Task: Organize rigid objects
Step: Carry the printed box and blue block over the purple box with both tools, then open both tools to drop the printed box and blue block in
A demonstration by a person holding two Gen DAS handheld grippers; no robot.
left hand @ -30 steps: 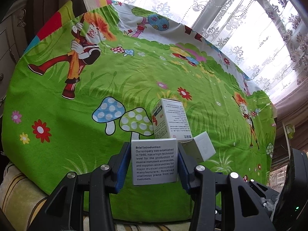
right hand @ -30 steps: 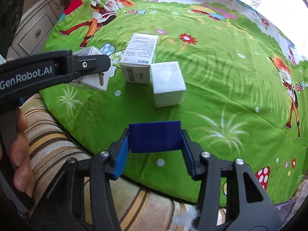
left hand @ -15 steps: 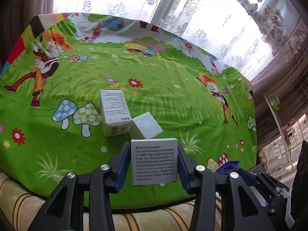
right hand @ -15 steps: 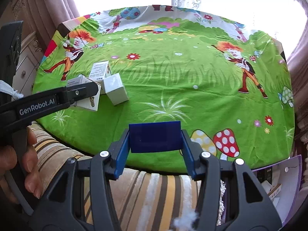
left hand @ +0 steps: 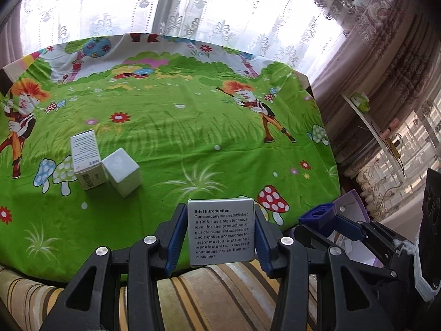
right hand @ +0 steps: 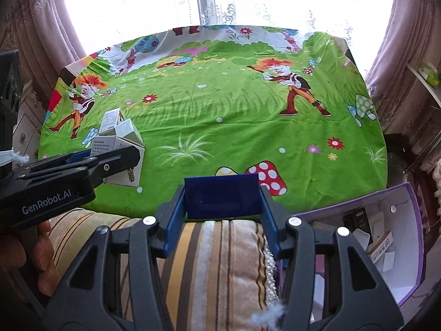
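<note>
We see a bright green cartoon bedsheet (left hand: 193, 138), printed with mushrooms, flowers and red-haired figures, spread over the flat surface. At its near edge we see a striped cushion (right hand: 220, 270) in brown, yellow and cream bands. Behind it white lace curtains (left hand: 193, 13) cover a sunlit window, with mauve drapes (right hand: 46, 27) at the sides. At far left we make out a cream drawer cabinet (right hand: 26, 135).
</note>
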